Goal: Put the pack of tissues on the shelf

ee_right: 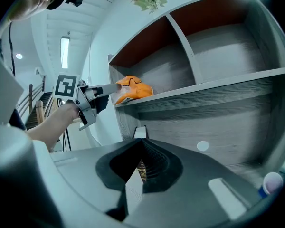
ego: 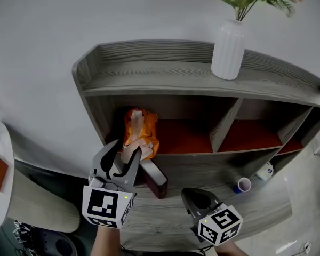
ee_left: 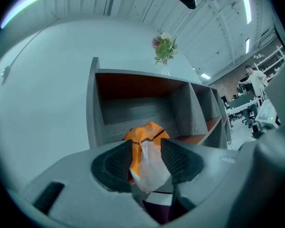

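The orange and white pack of tissues (ego: 140, 132) lies on the middle shelf (ego: 188, 156), in its left compartment. My left gripper (ego: 126, 149) is level at that shelf's front edge and open. The pack's white end (ee_left: 149, 163) sits between the pads without being pressed. From the right gripper view the pack (ee_right: 133, 88) rests on the shelf board with the left gripper (ee_right: 104, 93) at its near end. My right gripper (ego: 194, 196) hangs lower, in front of the bottom shelf, shut with nothing in it (ee_right: 141, 158).
A white ribbed vase (ego: 228, 49) with a green plant stands on the top board. On the bottom shelf are a dark box (ego: 154, 179), a small cup (ego: 244, 185) and a white bottle (ego: 265, 171). A round white table (ego: 2, 143) is at the left.
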Demonstrator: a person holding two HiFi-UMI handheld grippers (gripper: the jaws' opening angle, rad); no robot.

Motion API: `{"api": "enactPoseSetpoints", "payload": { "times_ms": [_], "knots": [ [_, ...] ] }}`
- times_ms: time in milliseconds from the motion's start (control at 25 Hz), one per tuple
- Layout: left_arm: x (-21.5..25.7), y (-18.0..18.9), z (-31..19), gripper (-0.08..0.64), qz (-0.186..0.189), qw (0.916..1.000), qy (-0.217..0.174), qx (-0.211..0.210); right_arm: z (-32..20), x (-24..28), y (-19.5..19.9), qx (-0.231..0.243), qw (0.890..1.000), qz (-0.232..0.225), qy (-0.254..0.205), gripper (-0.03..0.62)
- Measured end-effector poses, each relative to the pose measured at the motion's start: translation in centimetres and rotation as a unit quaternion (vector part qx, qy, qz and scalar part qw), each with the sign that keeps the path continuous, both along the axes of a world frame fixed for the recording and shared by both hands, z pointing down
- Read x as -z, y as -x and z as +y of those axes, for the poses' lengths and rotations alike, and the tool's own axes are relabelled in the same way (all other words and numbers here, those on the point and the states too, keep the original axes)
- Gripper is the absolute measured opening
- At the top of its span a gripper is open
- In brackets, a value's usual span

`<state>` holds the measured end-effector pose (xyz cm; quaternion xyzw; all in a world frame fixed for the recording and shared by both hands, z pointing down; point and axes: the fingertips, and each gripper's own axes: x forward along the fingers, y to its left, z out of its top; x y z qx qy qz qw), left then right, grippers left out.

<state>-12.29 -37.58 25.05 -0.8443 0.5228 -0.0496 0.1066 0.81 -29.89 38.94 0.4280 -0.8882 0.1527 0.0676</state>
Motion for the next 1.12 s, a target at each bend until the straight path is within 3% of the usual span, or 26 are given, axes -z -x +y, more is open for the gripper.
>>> {"api": "enactPoseSetpoints", "payload": {
  "times_ms": [560, 1120],
  "knots": [
    [-0.2, 0.4, 5.9, 0.135, 0.028, 0.9993, -0.018, 0.019, 2.6, 0.0, -1.0, 0.013, 1.0, -0.005, -0.008, 0.002],
    [-7.8, -3.0, 10.8, 0.089, 0.059, 0.9961, 0.064, -0.012, 4.3, -0.9, -1.7, 0.022, 1.0, -0.007, -0.004, 0.002]
  ]
}}
